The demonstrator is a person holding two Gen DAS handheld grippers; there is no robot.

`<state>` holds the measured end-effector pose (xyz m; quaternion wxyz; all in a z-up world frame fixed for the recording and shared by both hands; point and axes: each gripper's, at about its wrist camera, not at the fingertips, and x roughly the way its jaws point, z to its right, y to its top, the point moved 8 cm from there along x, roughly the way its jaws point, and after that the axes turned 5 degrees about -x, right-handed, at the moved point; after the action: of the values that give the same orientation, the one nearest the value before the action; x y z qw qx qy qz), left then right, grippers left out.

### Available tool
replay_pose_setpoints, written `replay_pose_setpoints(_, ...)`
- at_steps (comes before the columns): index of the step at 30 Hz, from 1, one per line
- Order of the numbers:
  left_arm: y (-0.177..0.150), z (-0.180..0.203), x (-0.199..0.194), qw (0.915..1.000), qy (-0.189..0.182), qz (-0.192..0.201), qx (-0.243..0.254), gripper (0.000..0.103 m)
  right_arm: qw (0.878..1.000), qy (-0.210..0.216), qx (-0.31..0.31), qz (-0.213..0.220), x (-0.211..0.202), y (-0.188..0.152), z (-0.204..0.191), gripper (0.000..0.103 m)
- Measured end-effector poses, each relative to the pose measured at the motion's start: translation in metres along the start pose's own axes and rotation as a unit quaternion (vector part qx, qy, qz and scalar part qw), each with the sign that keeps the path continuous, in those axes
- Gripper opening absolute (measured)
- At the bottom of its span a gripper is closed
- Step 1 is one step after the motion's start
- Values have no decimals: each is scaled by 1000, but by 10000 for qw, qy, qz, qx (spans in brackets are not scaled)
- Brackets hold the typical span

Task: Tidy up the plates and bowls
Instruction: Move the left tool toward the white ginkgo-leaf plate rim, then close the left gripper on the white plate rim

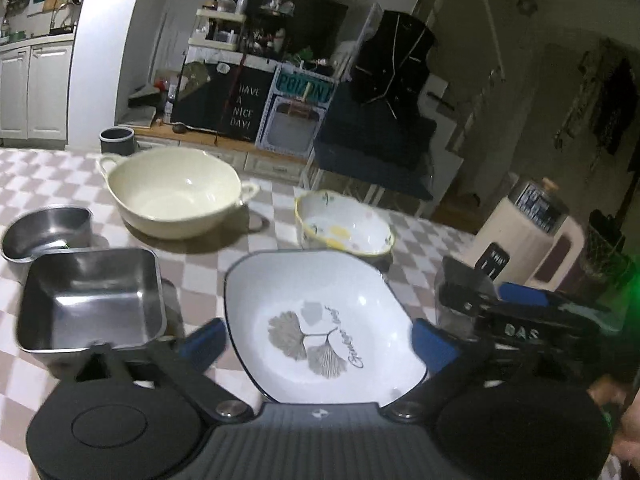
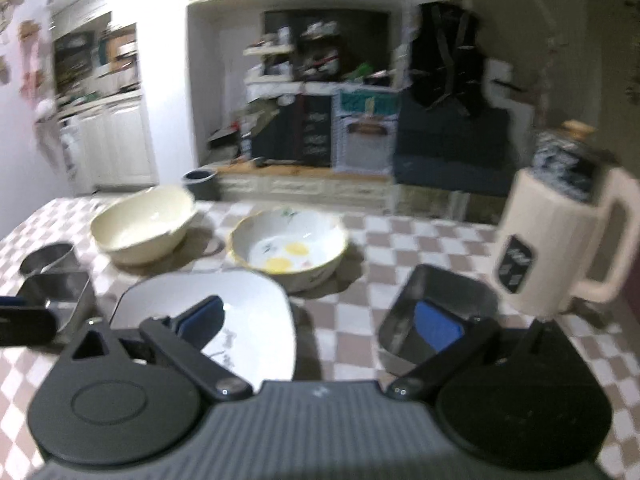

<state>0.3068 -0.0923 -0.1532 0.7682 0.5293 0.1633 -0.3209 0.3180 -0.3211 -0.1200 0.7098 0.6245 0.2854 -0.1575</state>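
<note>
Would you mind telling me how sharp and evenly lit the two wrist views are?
Left wrist view: mostly sharp, the leaf print on the white plate readable, glare on the square steel dish, a green cast at the right edge, dark corners. Right wrist view: smeared throughout, the cream jug and flowered bowl soft, a blown-out patch top left.

The left gripper (image 1: 318, 342) points forward and downward, its blue-padded jaws spread wide on either side of the white plate (image 1: 320, 320), pads not pressing it. The right gripper (image 2: 320, 322) sits just right of that plate, jaws also wide apart, holding nothing.
</note>
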Motion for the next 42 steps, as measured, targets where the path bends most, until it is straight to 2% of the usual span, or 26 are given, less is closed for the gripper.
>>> replay_pose_setpoints(4,-12,-14,20,9993,233,-56,-269,62,9981,491,242,-299,30,-8,-4,68)
replay_pose_setpoints(7,-17,-29,26,9971,473,43,-593,56,9944,680,696,-415,49,-12,0,51)
replay_pose_setpoints(11,-17,-47,32,9943,552,142,-898,49,9925,760,821,-486,64,-18,1,41)
replay_pose_setpoints(14,-18,-54,40,9931,499,4,-1062,38,9897,918,922,-605,73,-21,-1,40)
replay_pose_setpoints(16,-18,-57,46,9924,516,-52,-1114,26,9886,978,915,-688,79,-22,-3,40)
replay_pose_setpoints(21,-15,-66,58,9901,553,-124,-1285,20,9864,1155,838,-812,84,-25,-12,40)
replay_pose_setpoints(23,-14,-69,61,9890,588,-164,-1344,20,9863,1196,739,-860,86,-27,-14,28)
replay_pose_setpoints(24,-13,-71,63,9883,620,-200,-1378,20,9879,1085,688,-871,84,-29,-12,19)
replay_pose_setpoints(25,-13,-73,65,9878,638,-236,-1402,20,9885,1031,600,-928,83,-30,-12,16)
replay_pose_setpoints(27,-12,-73,67,9877,627,-295,-1401,20,9881,1047,441,-1033,80,-30,-14,16)
replay_pose_setpoints(28,-11,-73,68,9883,627,-310,-1358,15,9876,1076,391,-1078,77,-31,-14,16)
replay_pose_setpoints(32,-5,-75,73,9894,668,-382,-1233,8,9834,1285,369,-1226,70,-37,-13,15)
replay_pose_setpoints(37,-2,-77,82,9897,601,-570,-1170,10,9806,1398,649,-1207,77,-39,-11,16)
replay_pose_setpoints(40,0,-77,92,9870,577,-834,-1250,16,9805,1306,871,-1181,87,-40,-11,26)
replay_pose_setpoints(42,2,-76,99,9854,554,-1022,-1245,18,9815,1314,806,-1135,90,-39,-17,24)
